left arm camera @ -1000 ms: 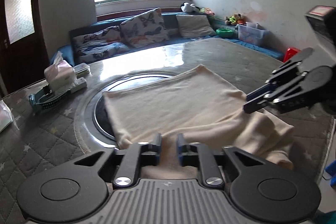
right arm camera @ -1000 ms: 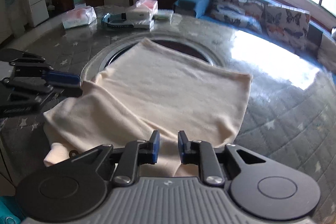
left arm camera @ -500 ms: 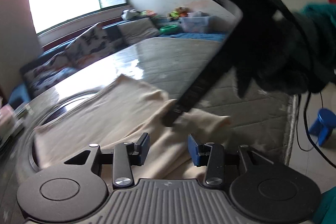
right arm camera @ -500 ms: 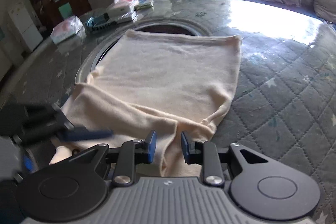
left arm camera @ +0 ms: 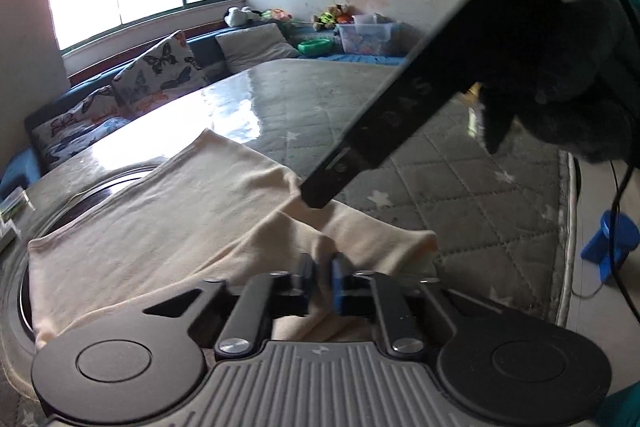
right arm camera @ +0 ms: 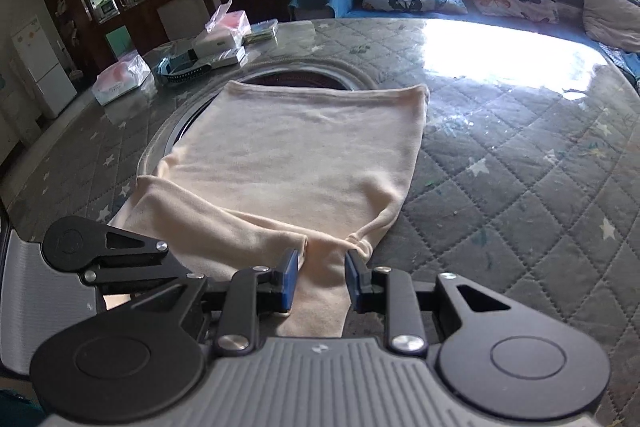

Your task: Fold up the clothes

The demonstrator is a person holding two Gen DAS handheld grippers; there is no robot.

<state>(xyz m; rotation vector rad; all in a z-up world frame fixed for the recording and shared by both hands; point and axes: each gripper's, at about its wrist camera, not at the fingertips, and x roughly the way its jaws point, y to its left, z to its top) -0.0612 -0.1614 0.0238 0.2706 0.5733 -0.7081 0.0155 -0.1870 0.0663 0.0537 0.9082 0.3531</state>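
The left gripper [left arm camera: 324, 277] has its jaws pinched together on a fold of the cream garment [left arm camera: 172, 223], which spreads ahead and to their left over the quilted worktop [left arm camera: 460, 187]. The right gripper [right arm camera: 320, 277] holds its jaws parted, straddling the garment's [right arm camera: 304, 155] near sleeve without closing on it; the body lies flat just ahead.

Left tool [left arm camera: 323, 277] pinching cream garment [left arm camera: 168, 223], right tool [left arm camera: 400, 115] overhead
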